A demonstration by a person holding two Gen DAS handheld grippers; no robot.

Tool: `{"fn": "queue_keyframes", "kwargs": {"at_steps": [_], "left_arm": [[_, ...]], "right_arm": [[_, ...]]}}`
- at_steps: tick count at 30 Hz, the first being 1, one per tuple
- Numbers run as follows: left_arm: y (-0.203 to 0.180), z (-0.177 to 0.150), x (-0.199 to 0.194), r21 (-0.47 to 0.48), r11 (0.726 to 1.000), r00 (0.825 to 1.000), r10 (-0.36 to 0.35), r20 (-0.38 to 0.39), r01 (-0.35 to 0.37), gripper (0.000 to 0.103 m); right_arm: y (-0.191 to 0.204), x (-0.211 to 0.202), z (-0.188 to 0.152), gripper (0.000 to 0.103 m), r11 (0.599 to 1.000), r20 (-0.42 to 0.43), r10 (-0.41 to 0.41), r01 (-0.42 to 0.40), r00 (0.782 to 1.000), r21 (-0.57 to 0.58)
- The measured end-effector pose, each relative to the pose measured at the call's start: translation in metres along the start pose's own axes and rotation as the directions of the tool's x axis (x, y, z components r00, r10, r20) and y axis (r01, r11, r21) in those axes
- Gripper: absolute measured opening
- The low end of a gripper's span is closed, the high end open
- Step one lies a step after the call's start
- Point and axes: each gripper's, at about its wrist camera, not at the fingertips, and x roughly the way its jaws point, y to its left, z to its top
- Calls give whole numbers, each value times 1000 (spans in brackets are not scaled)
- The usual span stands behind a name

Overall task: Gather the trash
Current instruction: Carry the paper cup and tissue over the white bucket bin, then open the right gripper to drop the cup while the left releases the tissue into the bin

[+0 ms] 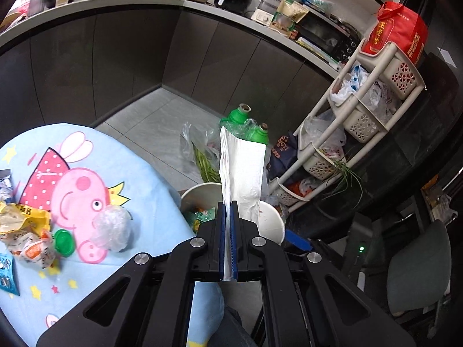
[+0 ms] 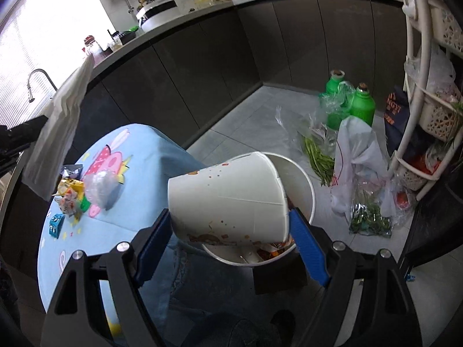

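Note:
My left gripper (image 1: pixel 230 206) is shut on a folded white paper towel (image 1: pixel 243 167) that stands up from the jaws, beside the table edge; it also shows in the right wrist view (image 2: pixel 62 115). My right gripper (image 2: pixel 231 219) is shut on a white paper cup (image 2: pixel 228 196), tipped on its side with its mouth over a white trash bucket (image 2: pixel 303 173) holding scraps. The bucket rim shows in the left wrist view (image 1: pixel 199 190). On the blue cartoon tablecloth (image 1: pixel 139 179) lie crumpled clear plastic (image 1: pixel 113 228), snack wrappers (image 1: pixel 23 231) and a green cap (image 1: pixel 64 241).
Green bottles (image 2: pixel 361 107), bagged green vegetables (image 2: pixel 318 156) and a white plastic bag (image 2: pixel 356 156) lie on the floor. A white basket rack (image 1: pixel 361 110) stands at right. Dark kitchen cabinets (image 1: pixel 144 57) line the back. A grey chair (image 1: pixel 416 269) stands at lower right.

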Motion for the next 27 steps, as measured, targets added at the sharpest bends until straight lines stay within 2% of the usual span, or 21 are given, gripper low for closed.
{"fn": "queue_keyframes", "kwargs": {"at_steps": [10, 12, 13, 14, 27], "left_arm": [[-5, 4, 47, 2, 1000, 998, 7, -69, -7, 3], [-5, 5, 54, 3, 1000, 997, 9, -80, -9, 3], [-5, 5, 57, 3, 1000, 996, 10, -85, -9, 3], [-6, 5, 60, 4, 1000, 996, 11, -90, -10, 3], [-19, 1, 102, 45, 999, 987, 27, -157, -20, 3]], "right_arm": [[-20, 52, -8, 82, 1000, -78, 7, -6, 997, 15], [-21, 56, -7, 83, 1000, -78, 0, 0, 997, 6], [-21, 59, -8, 88, 1000, -81, -2, 1, 997, -4], [-20, 60, -8, 91, 1000, -83, -5, 4, 997, -9], [-42, 50, -14, 91, 999, -77, -12, 15, 997, 33]]}}
